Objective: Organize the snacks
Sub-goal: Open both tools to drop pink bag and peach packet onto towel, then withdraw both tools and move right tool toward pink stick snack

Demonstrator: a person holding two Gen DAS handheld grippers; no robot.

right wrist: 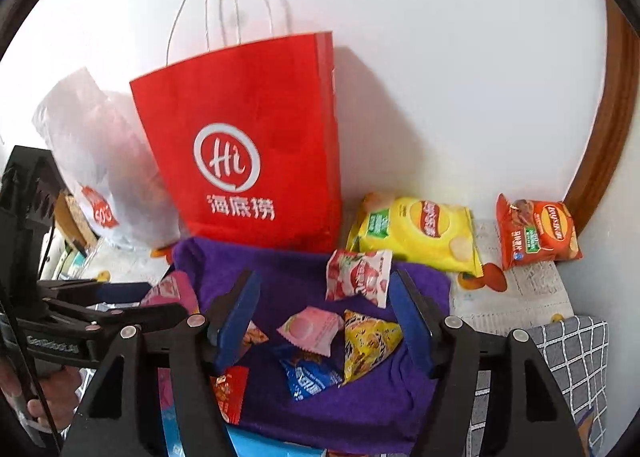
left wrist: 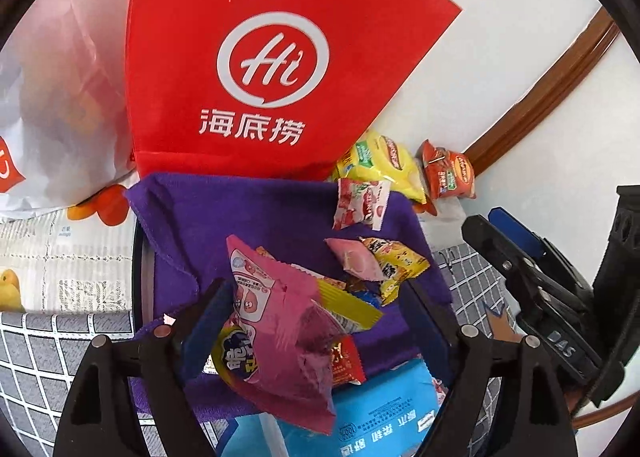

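Left wrist view:
- left gripper: fingers spread wide, gripping nothing; pink packet lying between them, touching neither pad for certain.
- purple cloth: carrying the loose snacks; small pink sachet and yellow packet side by side toward its right edge, red-and-white candy bag at its far right corner.
- red paper bag: upright just behind the cloth's far edge.
- blue pack: at the cloth's near edge, under the snack heap.
- seen only here: round yellow item tucked under the pink packet.

Right wrist view:
- right gripper: fingers parted, empty, hovering above the cloth's middle; small pink sachet and yellow packet below the gap.
- left gripper: seen from the side at the cloth's left edge.
- seen only here: white handles of the red paper bag, blue wrapper, full faces of the yellow chip bag and orange chip bag on the counter by the wall.

Step in hand, as judged:
- likely picking the pink packet with the left; better closed on a flat crimped end than on the puffed belly, and lifted clear so neighbours stay put.
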